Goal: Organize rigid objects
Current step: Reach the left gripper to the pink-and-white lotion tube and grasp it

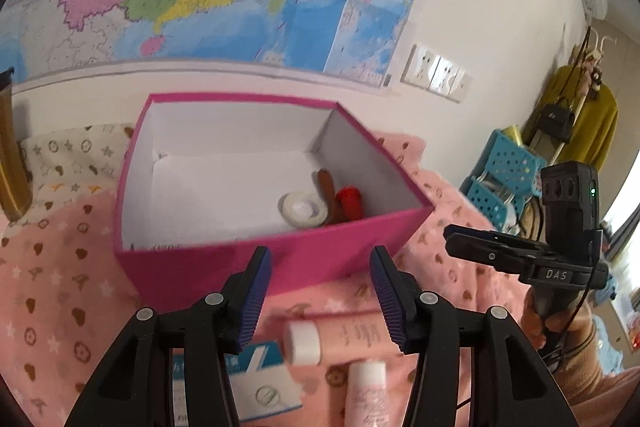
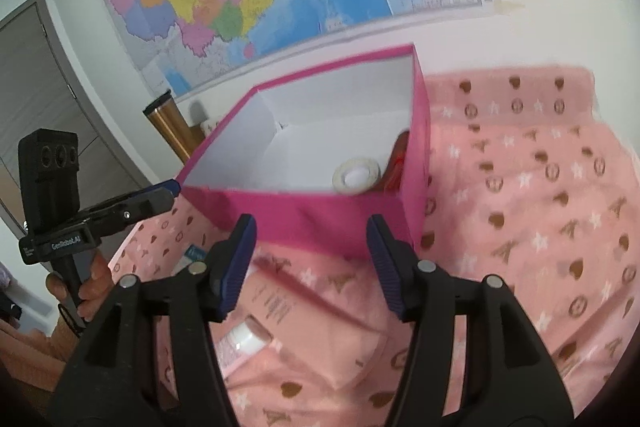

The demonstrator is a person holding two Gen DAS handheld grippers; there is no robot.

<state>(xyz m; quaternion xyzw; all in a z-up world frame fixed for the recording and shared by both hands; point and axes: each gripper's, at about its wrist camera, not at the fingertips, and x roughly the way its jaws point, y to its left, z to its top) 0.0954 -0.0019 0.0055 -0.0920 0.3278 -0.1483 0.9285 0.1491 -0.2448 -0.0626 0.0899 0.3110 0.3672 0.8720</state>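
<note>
I am working toward the pink box (image 1: 256,259), which is holding a tape roll (image 1: 302,209) in its near right corner. My left gripper (image 1: 320,297) and right gripper (image 2: 310,267) are both hanging wide open and empty just before it. I am lining up squarely on the pink tube (image 1: 352,331) in front of the box, probably next.

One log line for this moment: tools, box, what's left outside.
left tool open, empty | right tool open, empty | pink box: tape roll inside | pink tube outside
</note>
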